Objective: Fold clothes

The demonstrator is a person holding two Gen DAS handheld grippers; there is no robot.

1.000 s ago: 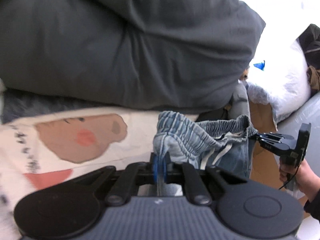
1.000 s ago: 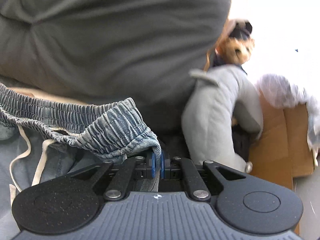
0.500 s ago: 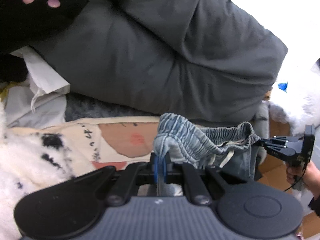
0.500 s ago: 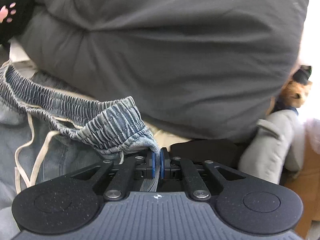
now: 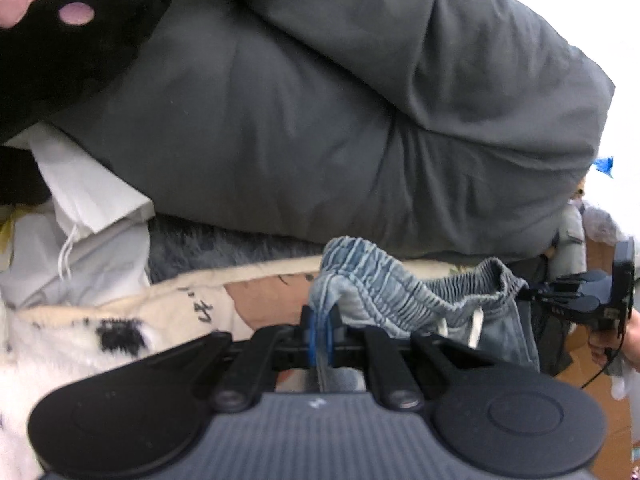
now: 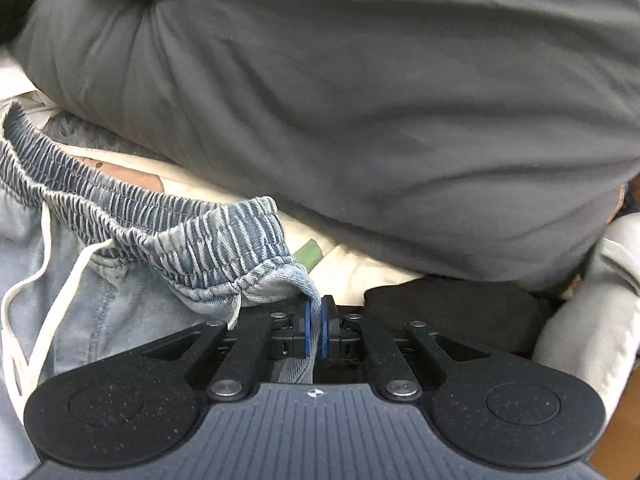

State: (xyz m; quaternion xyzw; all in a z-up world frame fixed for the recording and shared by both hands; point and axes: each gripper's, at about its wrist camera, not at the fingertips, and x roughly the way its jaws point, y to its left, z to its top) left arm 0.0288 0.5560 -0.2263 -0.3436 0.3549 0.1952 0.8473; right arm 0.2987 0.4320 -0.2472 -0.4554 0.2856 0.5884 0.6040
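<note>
Light blue denim shorts with an elastic waistband and white drawstring hang stretched between both grippers. My left gripper is shut on one waistband corner. My right gripper is shut on the other corner of the shorts; it also shows at the far right of the left wrist view, held by a hand. The lower part of the shorts is hidden below the gripper bodies.
A big dark grey duvet fills the space ahead, also in the right wrist view. Below it lies a cream blanket with a cartoon print. A black plush paw and white bags lie left. A grey plush and cardboard lie right.
Both grippers have swung left with the shorts held between them. The black paw and white bags came into view on the left, and the duvet now fills the right wrist view.
</note>
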